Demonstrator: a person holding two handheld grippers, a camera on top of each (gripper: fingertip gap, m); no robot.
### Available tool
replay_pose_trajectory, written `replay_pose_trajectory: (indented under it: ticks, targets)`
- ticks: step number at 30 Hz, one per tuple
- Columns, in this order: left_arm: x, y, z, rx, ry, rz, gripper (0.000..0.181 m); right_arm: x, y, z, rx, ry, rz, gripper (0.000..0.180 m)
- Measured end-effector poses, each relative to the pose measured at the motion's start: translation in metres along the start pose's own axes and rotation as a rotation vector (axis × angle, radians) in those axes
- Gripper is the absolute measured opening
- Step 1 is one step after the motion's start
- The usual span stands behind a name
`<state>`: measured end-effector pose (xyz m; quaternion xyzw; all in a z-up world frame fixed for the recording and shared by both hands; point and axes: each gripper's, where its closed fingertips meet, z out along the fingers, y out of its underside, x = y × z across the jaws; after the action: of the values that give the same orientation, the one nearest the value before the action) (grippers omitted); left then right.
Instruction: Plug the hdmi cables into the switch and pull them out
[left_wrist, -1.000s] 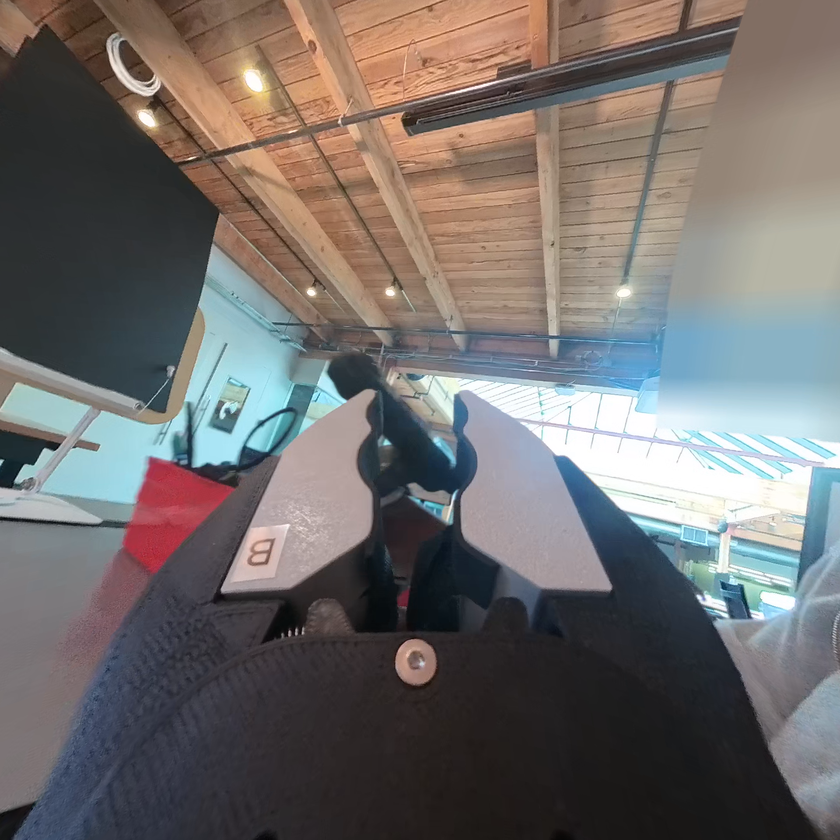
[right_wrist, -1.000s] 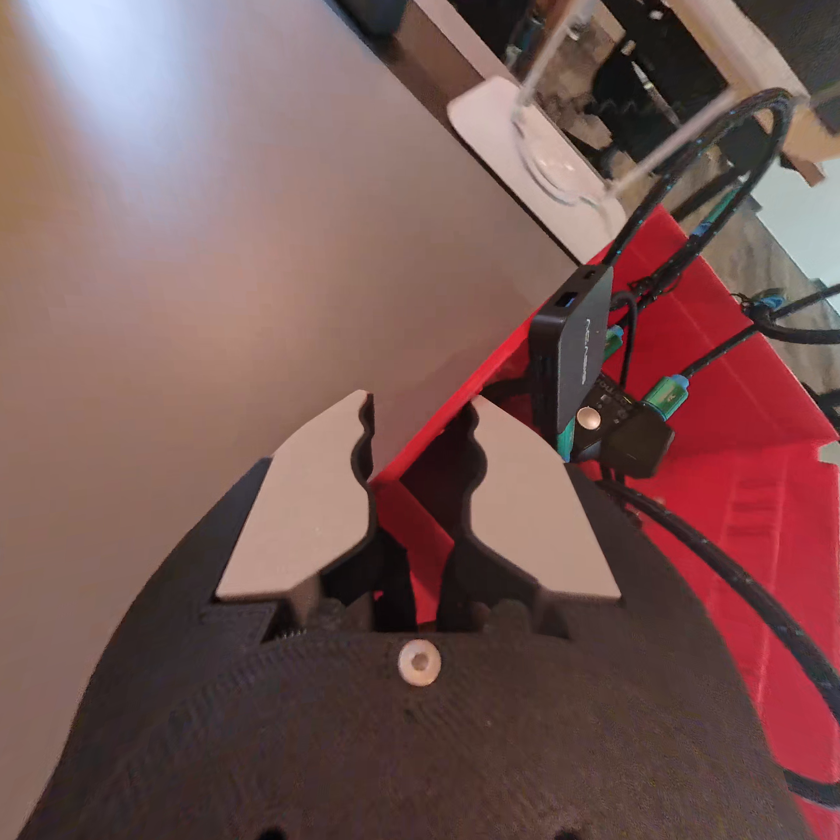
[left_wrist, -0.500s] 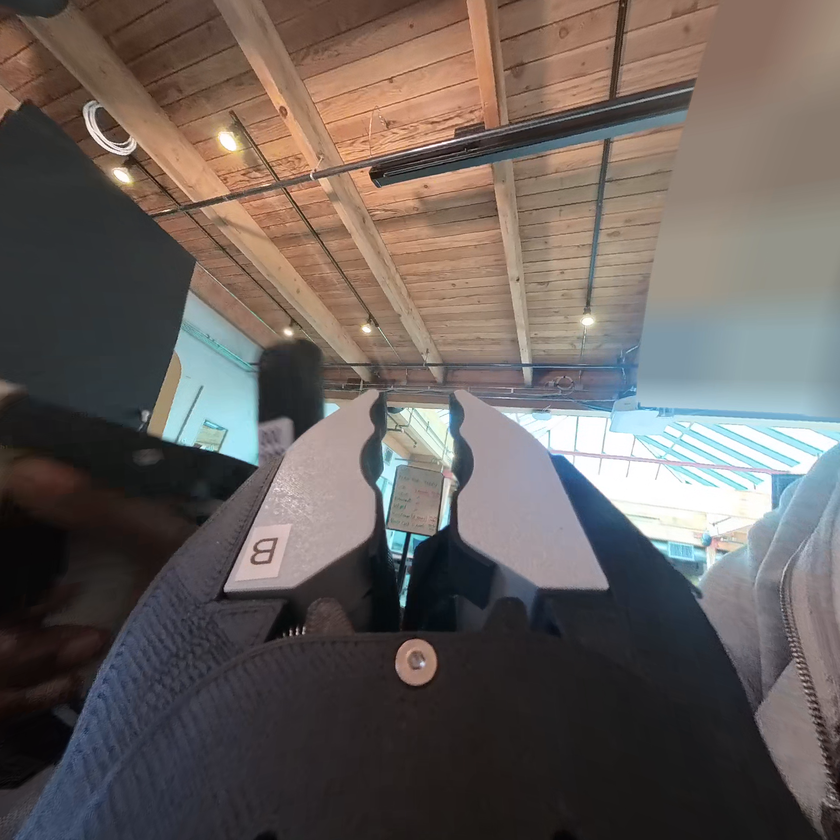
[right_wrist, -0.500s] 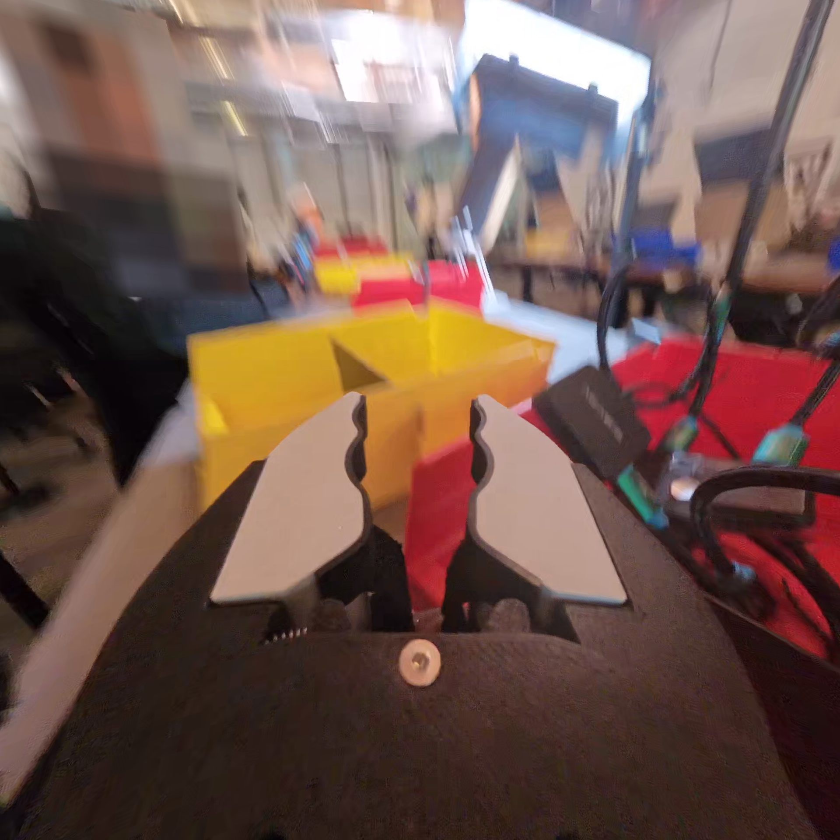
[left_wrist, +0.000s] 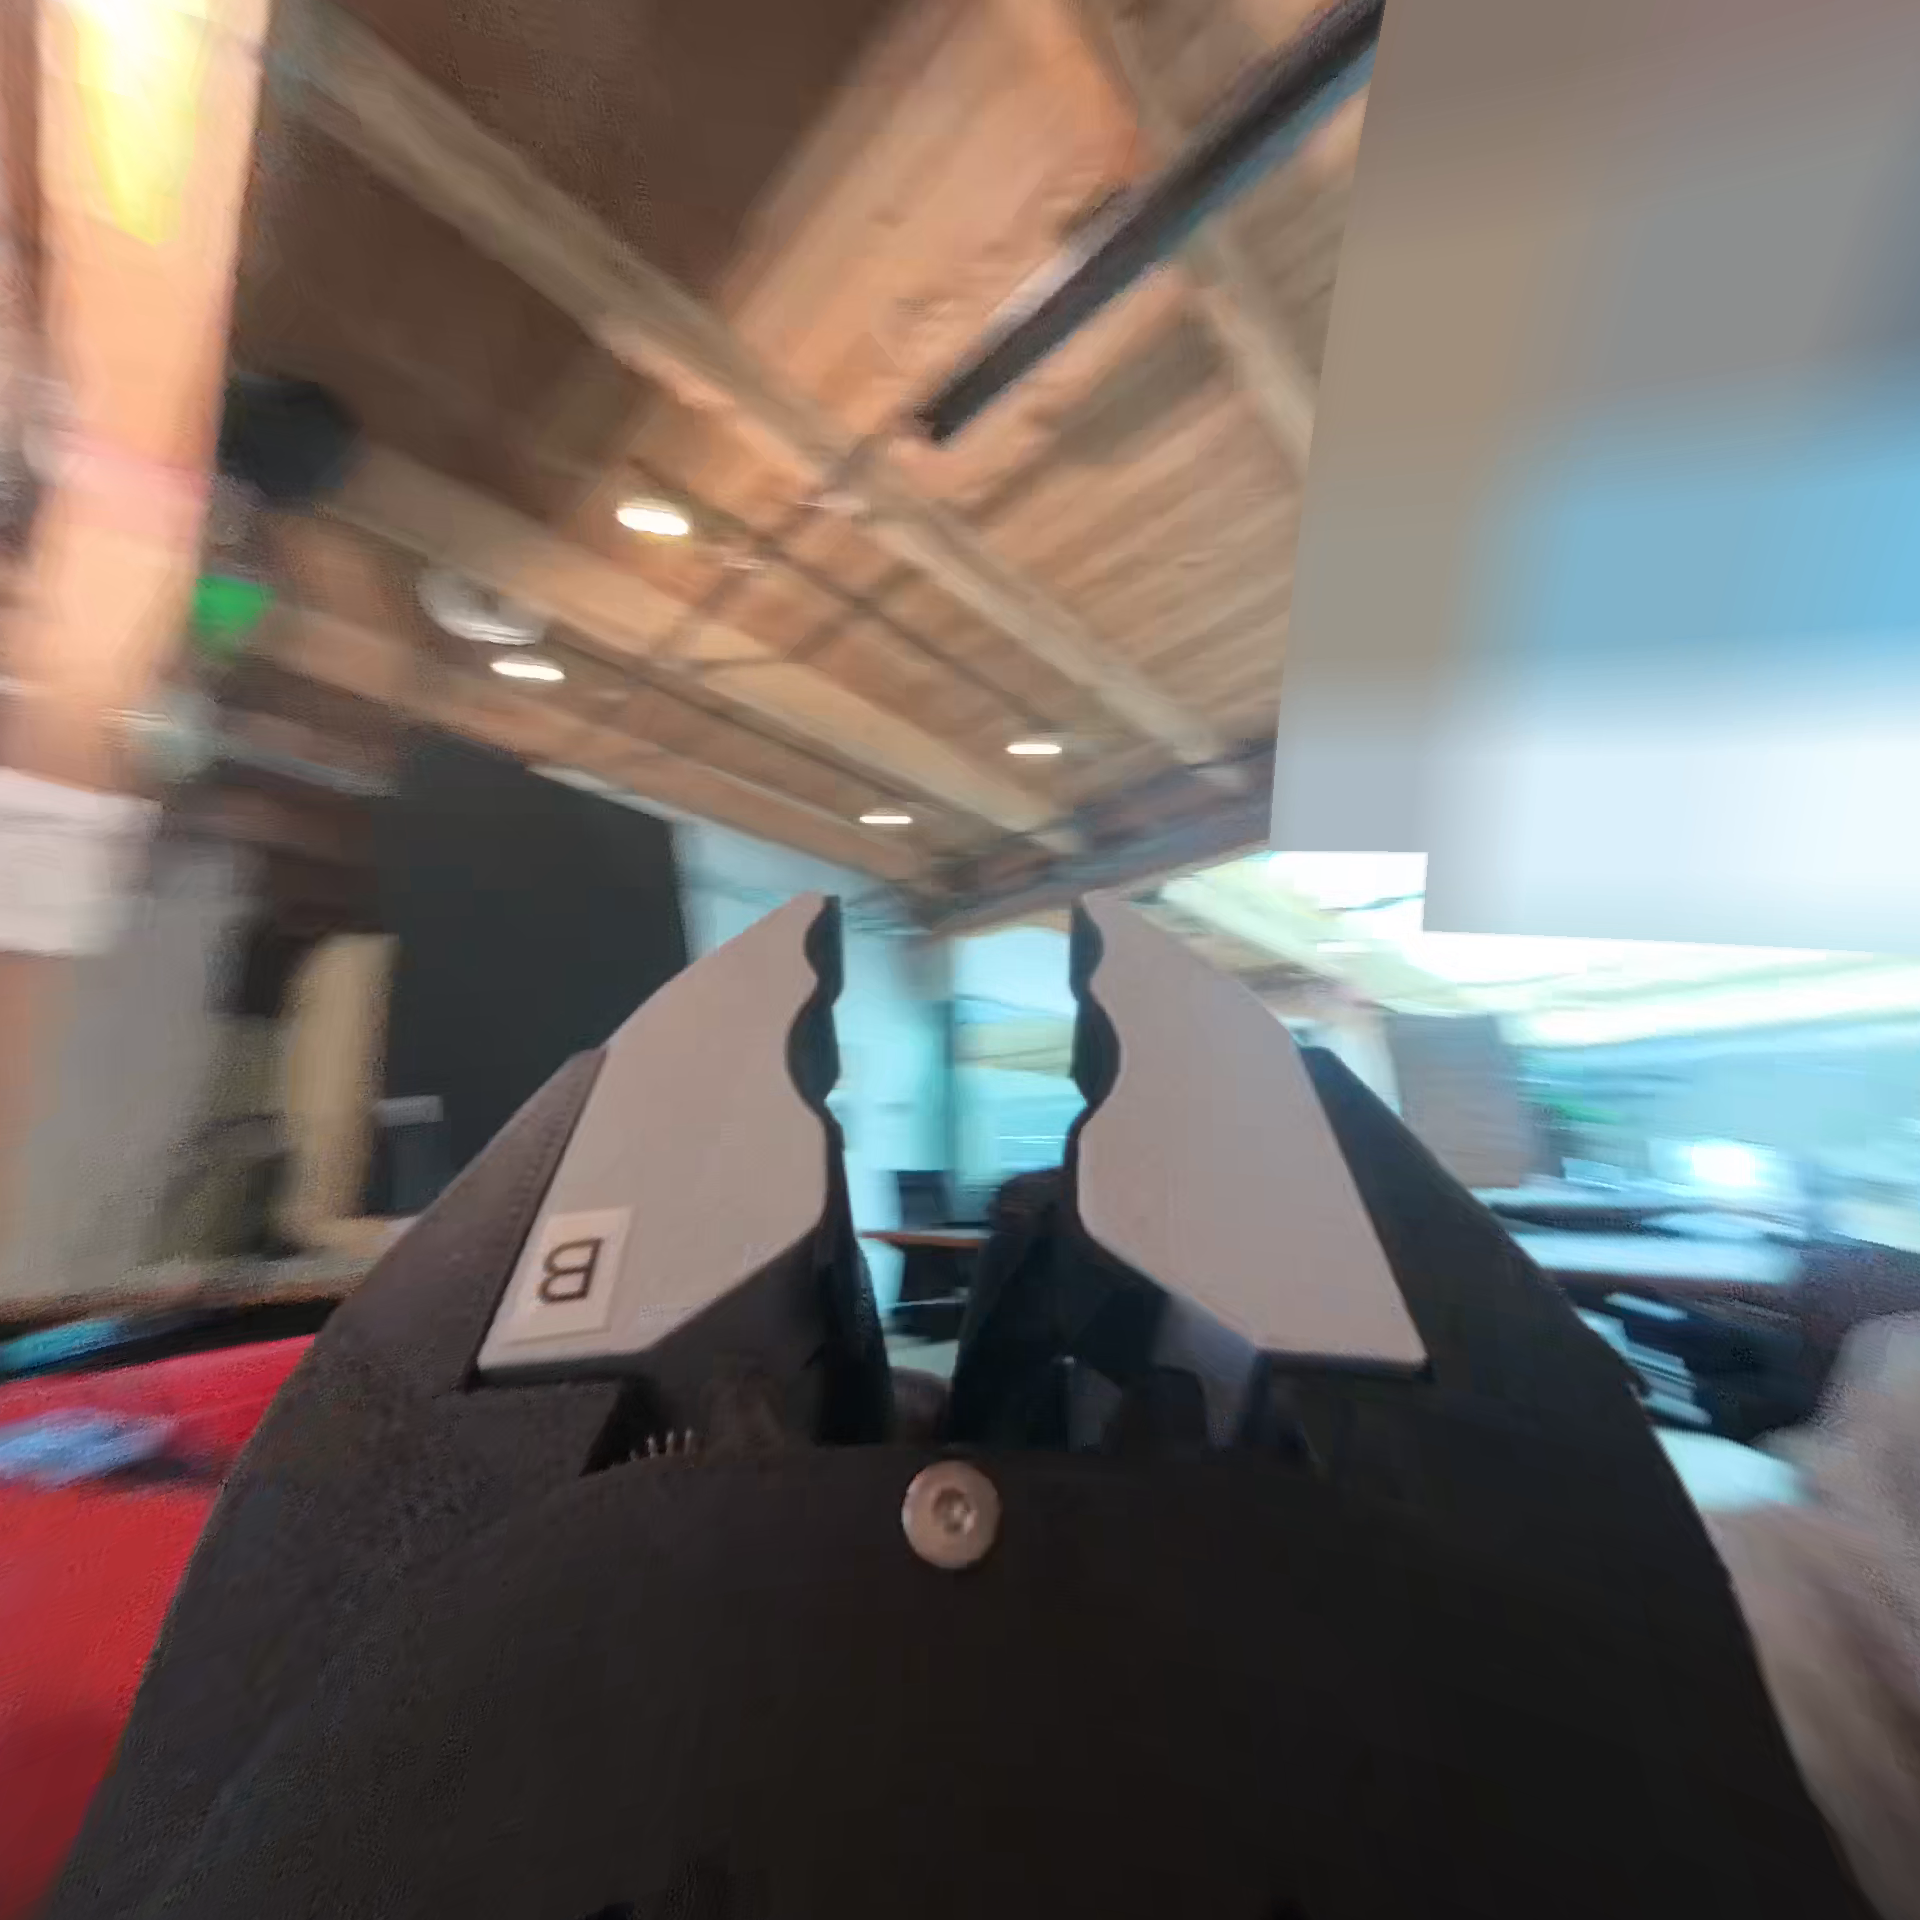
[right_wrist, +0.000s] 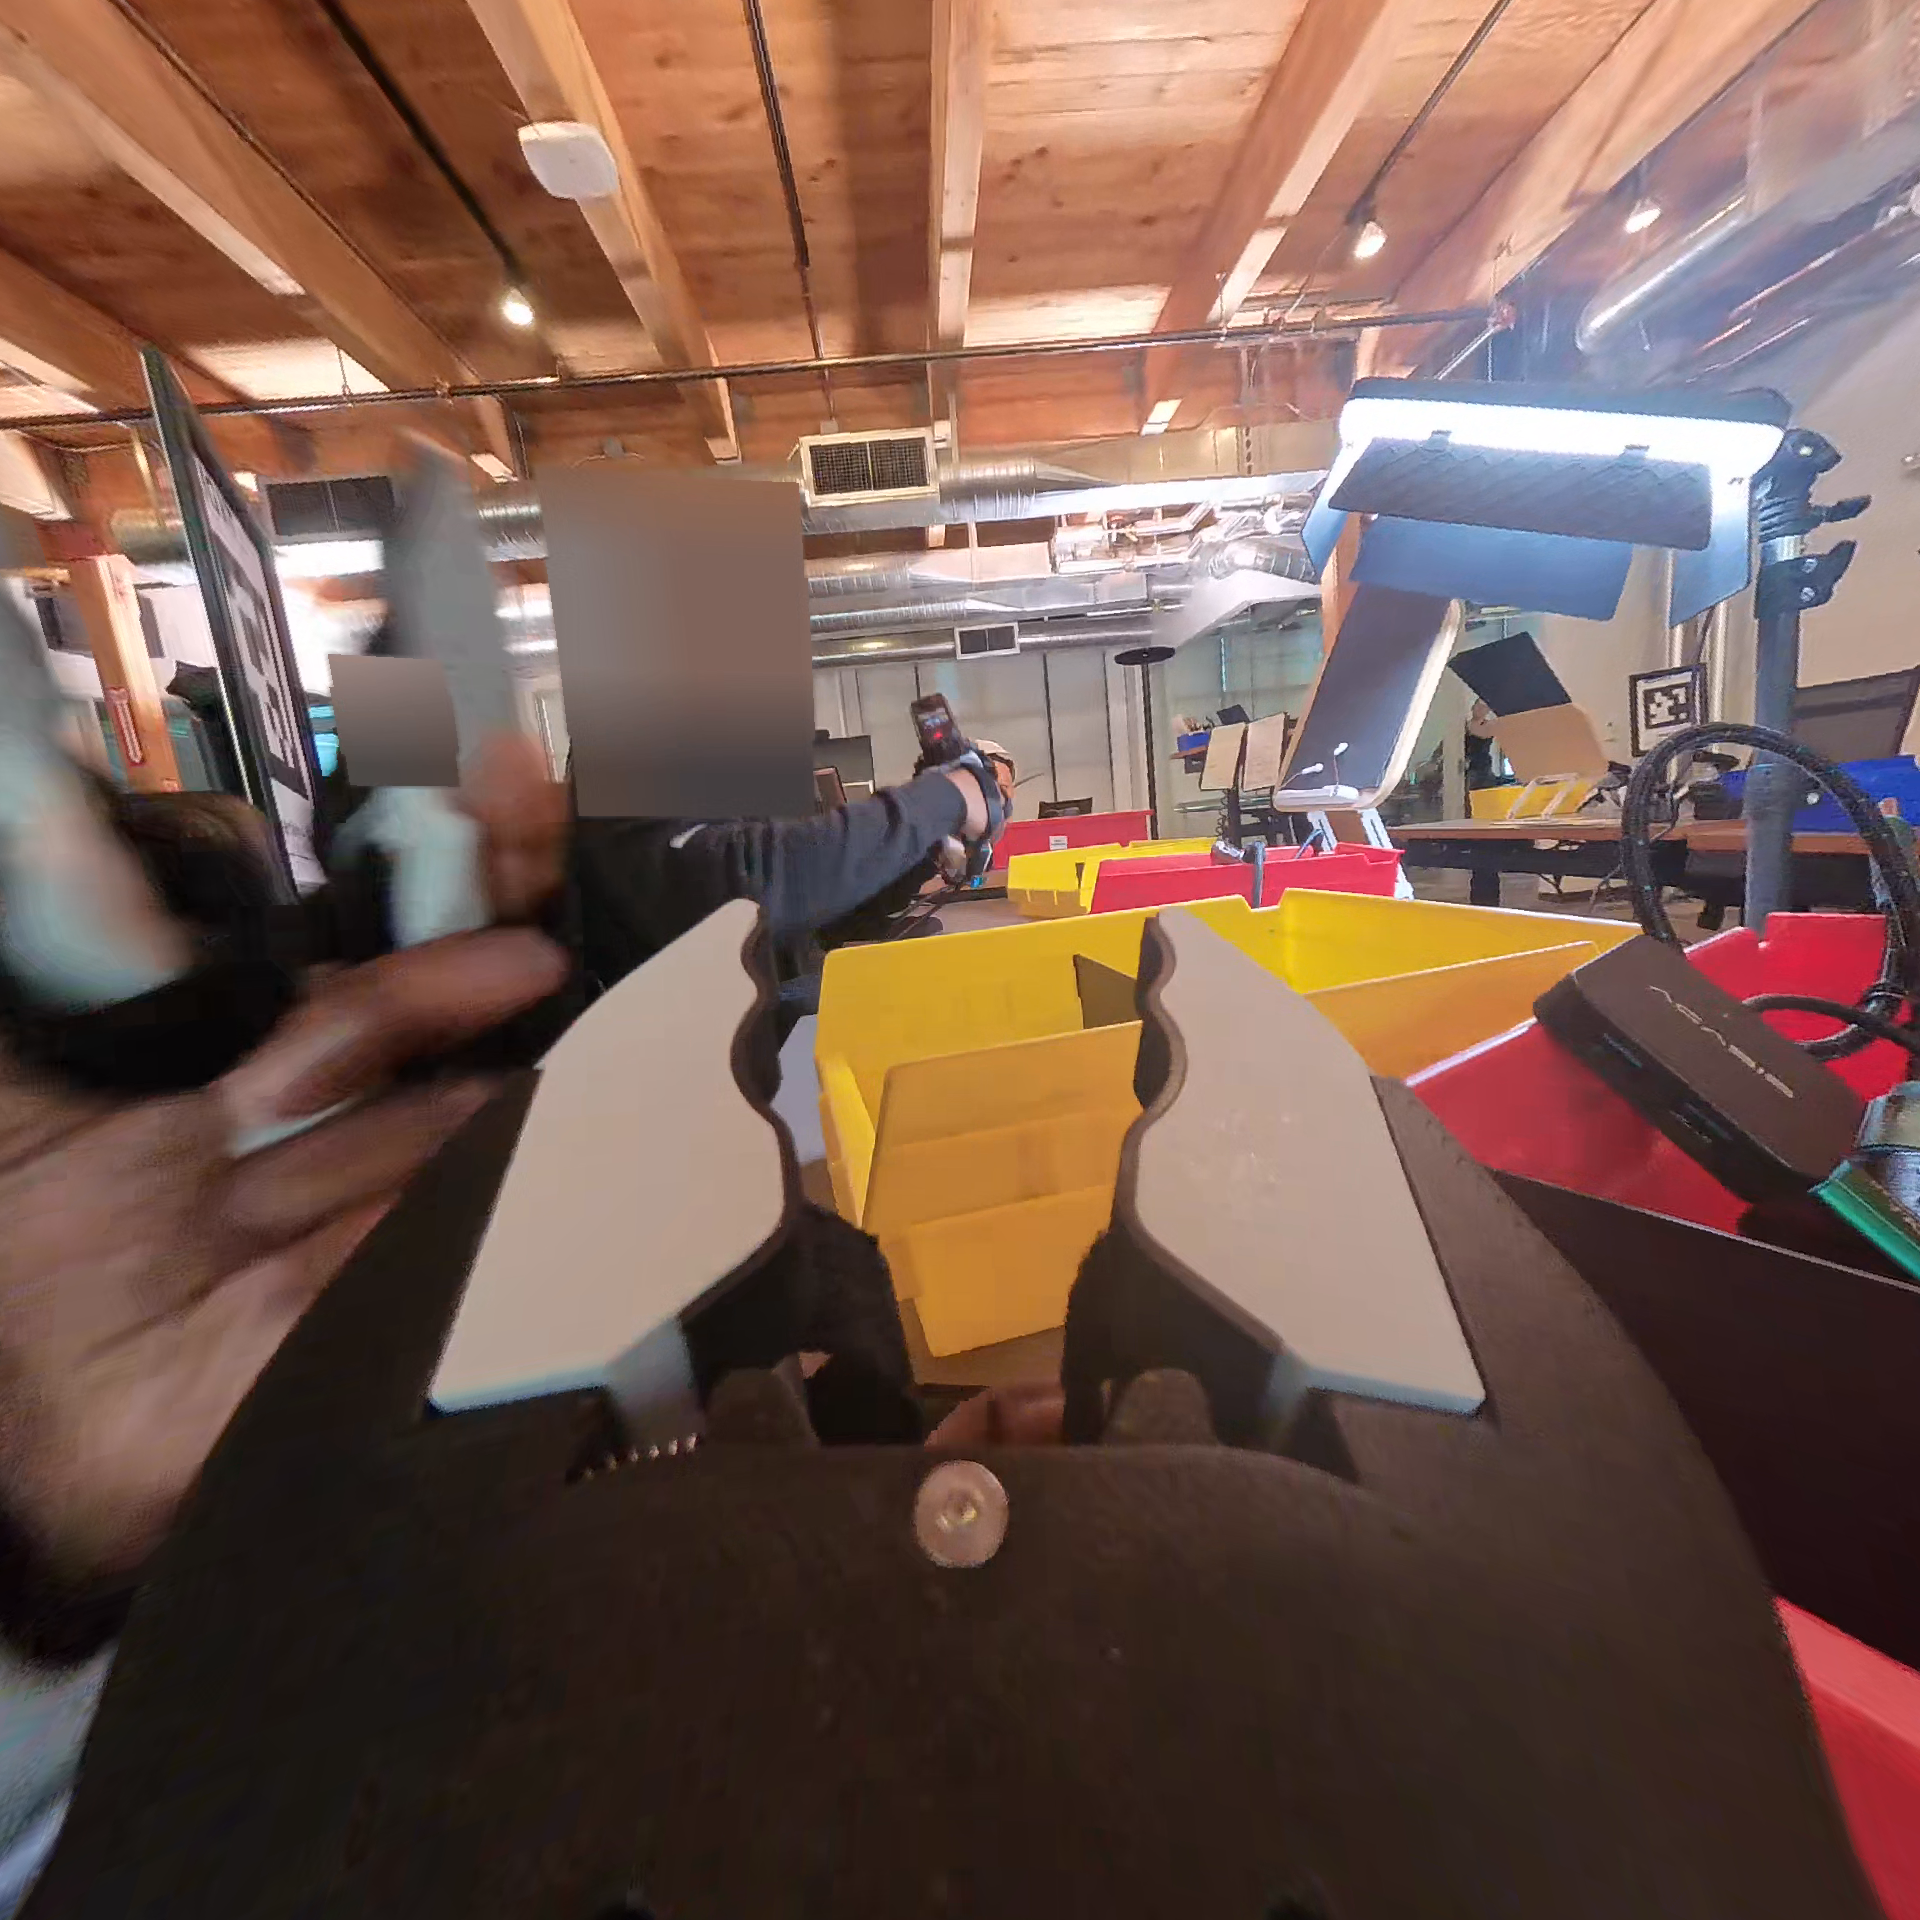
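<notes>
Left gripper (left_wrist: 951, 914): jaws apart, nothing between them; its view is blurred, tilted up at a wooden ceiling (left_wrist: 727, 312).
Right gripper (right_wrist: 951, 925): jaws parted wide, empty.
Hand (right_wrist: 208, 1195): blurred, close on the right gripper's left.
Yellow bin (right_wrist: 987, 1122): just ahead of the right gripper's tips.
Switch (right_wrist: 1704, 1070): black box to the right gripper's right, over the red bin (right_wrist: 1538, 1122).
HDMI cables (right_wrist: 1756, 790): dark braided loop beyond the switch; a green-collared plug (right_wrist: 1870, 1205) sits at its near end.

Left wrist view: motion blur throughout; red bin (left_wrist: 94, 1538) at 8 o'clock cut by the frame edge. Right wrist view: hand (right_wrist: 197, 1174) at 9 o'clock smeared; switch (right_wrist: 1704, 1070) at 3 o'clock, ports indistinct, cable (right_wrist: 1766, 790) cut off
</notes>
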<state>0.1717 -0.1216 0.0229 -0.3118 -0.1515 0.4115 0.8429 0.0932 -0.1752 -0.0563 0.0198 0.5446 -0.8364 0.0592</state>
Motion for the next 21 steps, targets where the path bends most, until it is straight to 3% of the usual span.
replay_pose_trajectory:
  ticks: [3, 5, 8, 10, 16, 21]
  targets:
    - [-0.095, -0.040, -0.048, -0.069, -0.497, 0.230, 0.064, 0.000, 0.001, 0.000, -0.003, -0.001, 0.003, 0.067]
    - [-0.149, -0.051, -0.095, -0.239, -0.776, 0.366, 0.097, 0.001, 0.001, 0.000, -0.006, 0.002, 0.003, 0.066]
    - [-0.200, -0.055, -0.168, -0.548, -1.091, 0.499, 0.112, 0.002, 0.003, 0.001, -0.016, 0.012, -0.002, 0.066]
    - [-0.217, -0.053, -0.199, -0.656, -1.181, 0.516, 0.111, 0.001, 0.004, 0.001, -0.023, 0.013, -0.009, 0.065]
    - [-0.246, -0.019, -0.247, -0.916, -1.242, 0.380, 0.093, 0.003, 0.011, 0.005, -0.077, 0.050, -0.035, 0.063]
    - [-0.250, -0.011, -0.252, -0.954, -1.240, 0.275, 0.085, 0.018, 0.046, 0.018, -0.334, 0.191, -0.057, 0.067]
